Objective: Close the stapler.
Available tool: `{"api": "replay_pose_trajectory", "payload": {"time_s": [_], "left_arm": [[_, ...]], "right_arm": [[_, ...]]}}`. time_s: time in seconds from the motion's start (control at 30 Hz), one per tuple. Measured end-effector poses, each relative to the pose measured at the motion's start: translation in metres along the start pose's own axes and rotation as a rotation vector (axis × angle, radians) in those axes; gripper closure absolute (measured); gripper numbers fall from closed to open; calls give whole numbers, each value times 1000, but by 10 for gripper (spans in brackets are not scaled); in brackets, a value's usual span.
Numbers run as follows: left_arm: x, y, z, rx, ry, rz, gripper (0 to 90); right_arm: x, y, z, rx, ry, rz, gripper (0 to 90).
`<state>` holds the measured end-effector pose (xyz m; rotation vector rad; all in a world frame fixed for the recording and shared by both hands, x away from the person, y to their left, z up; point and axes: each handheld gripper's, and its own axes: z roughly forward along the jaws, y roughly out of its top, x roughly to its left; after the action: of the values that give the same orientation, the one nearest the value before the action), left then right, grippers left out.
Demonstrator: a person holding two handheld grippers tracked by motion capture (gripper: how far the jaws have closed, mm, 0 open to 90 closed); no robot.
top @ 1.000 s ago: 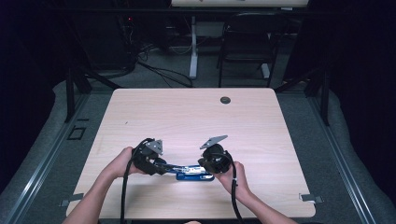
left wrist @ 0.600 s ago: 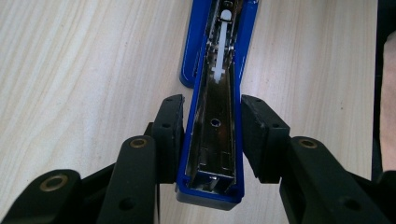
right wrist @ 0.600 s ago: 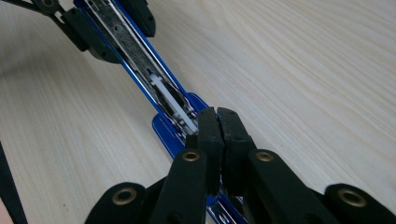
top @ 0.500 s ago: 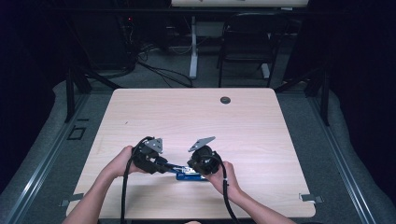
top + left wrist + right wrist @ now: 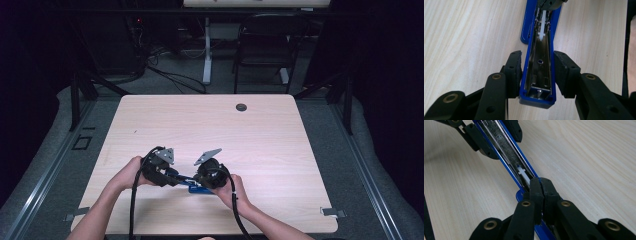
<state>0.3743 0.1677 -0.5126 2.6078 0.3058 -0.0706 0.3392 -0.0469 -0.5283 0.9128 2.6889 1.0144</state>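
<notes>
Left gripper view: left gripper (image 5: 537, 75) jaws clamp opened blue stapler (image 5: 539, 62) top, steadying it; right gripper (image 5: 541, 188) jaws pinched together at white pusher (image 5: 523, 173), likely working magazine.

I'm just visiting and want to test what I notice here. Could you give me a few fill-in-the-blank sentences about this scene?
1. The stapler is coloured ____.
2. The left gripper grips the stapler's open ____ tray by its sides.
3. The right gripper has its jaws pressed ____.
4. The table has a ____ top.

Missing words: blue; metal; together; wooden
</notes>
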Motion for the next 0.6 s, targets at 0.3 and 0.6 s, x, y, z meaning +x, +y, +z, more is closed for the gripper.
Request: {"api": "replay_pose_trajectory", "payload": {"time_s": [0.3, 0.6], "left_arm": [[0, -1, -1, 12, -4, 2, 609], [-1, 0, -3, -19, -10, 16, 621]], "right_arm": [[3, -1, 8, 13, 1, -20, 884], [5, -1, 9, 2, 10, -25, 879]]}}
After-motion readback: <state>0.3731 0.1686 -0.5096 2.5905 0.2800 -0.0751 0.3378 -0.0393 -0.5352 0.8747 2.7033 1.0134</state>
